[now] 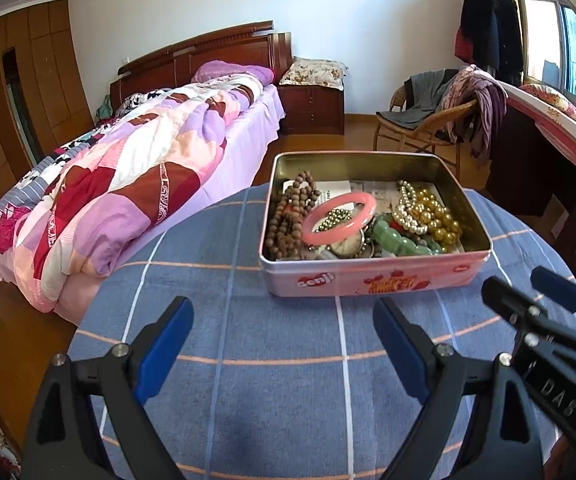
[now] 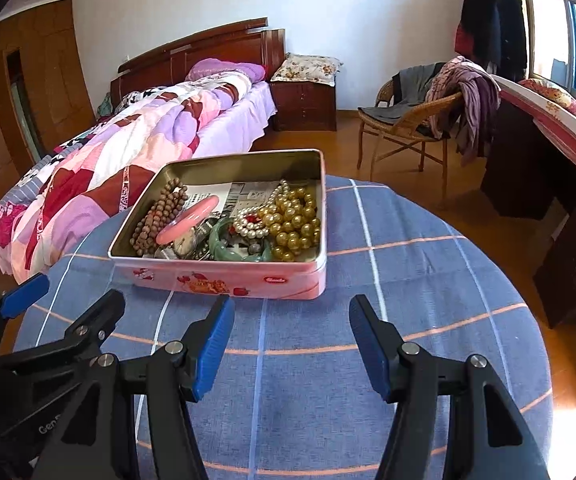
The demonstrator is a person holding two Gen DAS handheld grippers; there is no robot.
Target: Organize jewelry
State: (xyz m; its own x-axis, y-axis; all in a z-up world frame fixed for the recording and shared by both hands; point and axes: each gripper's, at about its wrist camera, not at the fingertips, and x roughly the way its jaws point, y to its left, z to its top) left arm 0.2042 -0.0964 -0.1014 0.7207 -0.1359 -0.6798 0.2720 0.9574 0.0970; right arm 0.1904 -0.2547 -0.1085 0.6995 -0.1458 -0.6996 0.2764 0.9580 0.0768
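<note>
A pink tin box (image 1: 372, 278) (image 2: 224, 276) stands open on the round table with the blue checked cloth (image 1: 280, 380) (image 2: 408, 280). Inside lie a pink bangle (image 1: 340, 218) (image 2: 188, 220), brown wooden beads (image 1: 288, 216) (image 2: 156, 216), gold beads (image 1: 438, 214) (image 2: 294, 226), a pearl bracelet (image 1: 406, 208) (image 2: 254, 220) and a green bracelet (image 1: 400, 240) (image 2: 228, 240). My left gripper (image 1: 284, 328) is open and empty, just in front of the tin. My right gripper (image 2: 292, 328) is open and empty, in front of the tin's right end. Each gripper shows in the other's view (image 1: 536, 292) (image 2: 60, 300).
A bed with a patchwork quilt (image 1: 128, 184) (image 2: 128, 148) is close to the table's left. A wicker chair with clothes (image 1: 440, 116) (image 2: 420, 116) and a dark desk (image 1: 540, 160) (image 2: 536, 168) stand at the right. Wooden floor surrounds the table.
</note>
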